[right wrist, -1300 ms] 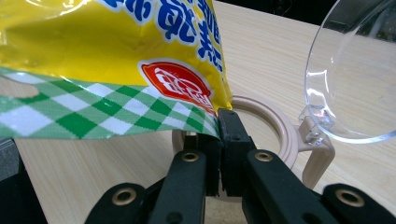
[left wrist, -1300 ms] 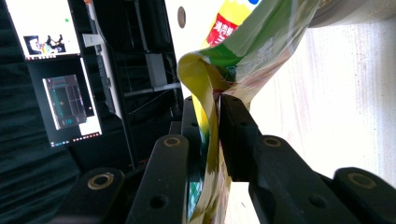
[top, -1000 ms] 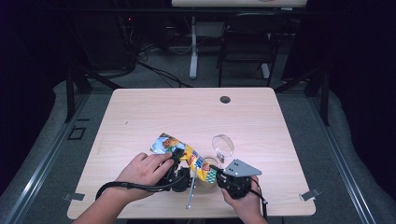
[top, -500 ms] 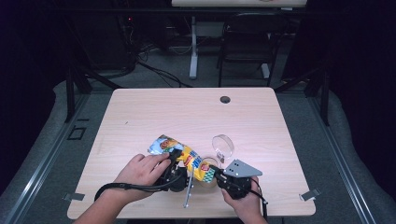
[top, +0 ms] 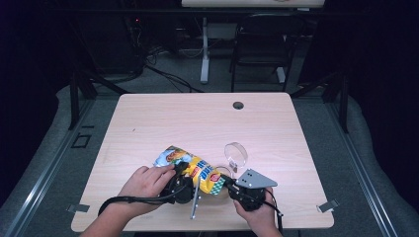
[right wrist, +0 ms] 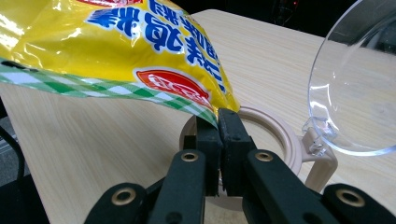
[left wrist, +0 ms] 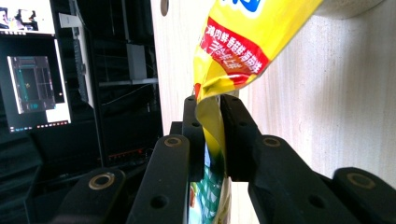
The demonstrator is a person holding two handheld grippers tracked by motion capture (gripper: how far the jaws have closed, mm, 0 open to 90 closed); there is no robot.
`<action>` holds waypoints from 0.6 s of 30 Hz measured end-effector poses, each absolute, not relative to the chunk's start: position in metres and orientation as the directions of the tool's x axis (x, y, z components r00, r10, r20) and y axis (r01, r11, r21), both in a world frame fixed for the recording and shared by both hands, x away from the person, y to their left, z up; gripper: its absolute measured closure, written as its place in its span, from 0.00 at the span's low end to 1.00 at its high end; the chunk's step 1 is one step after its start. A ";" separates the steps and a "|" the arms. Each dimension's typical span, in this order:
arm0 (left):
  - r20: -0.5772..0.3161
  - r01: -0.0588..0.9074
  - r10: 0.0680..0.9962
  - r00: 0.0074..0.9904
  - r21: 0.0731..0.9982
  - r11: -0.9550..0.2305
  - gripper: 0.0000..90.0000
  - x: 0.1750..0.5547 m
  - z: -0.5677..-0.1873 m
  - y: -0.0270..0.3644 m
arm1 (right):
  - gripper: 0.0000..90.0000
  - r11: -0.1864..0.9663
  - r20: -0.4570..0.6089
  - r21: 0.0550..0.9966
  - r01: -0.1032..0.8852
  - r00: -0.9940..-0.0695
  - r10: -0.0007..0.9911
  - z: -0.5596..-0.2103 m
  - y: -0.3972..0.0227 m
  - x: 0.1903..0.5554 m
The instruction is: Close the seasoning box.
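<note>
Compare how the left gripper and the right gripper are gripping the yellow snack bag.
The left gripper, its jaws just closing further, clamps a folded edge of the yellow foil snack bag, which runs down between its jaws; the right gripper pinches only a corner tip. In the high view, the left gripper is under a hand, while the right carries a grey plate. Both are shut on the bag.

We cannot read the small print on the yellow crinkled snack bag (top: 197, 170) from above. The bag hides most of the round beige container (right wrist: 275, 135), whose clear plastic lid (right wrist: 355, 88) the frame's edge cuts off.
</note>
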State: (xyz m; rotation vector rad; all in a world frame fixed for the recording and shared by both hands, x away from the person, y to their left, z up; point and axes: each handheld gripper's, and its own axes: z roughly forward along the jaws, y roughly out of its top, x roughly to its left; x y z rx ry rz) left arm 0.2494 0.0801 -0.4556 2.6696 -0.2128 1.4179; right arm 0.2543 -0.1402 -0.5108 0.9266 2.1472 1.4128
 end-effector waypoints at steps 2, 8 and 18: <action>0.829 -0.172 -0.072 0.555 0.030 -0.985 0.92 0.249 -0.456 0.081 | 0.98 0.272 0.021 0.913 0.305 -0.699 0.715 -0.511 -0.140 0.254; 0.821 -0.158 -0.045 0.568 0.055 -0.986 0.92 0.249 -0.459 0.084 | 0.97 0.262 0.026 0.916 0.303 -0.698 0.716 -0.511 -0.139 0.254; 0.804 -0.132 0.051 0.592 0.159 -0.978 0.94 0.251 -0.468 0.093 | 0.96 0.264 0.018 0.918 0.295 -0.697 0.716 -0.509 -0.138 0.254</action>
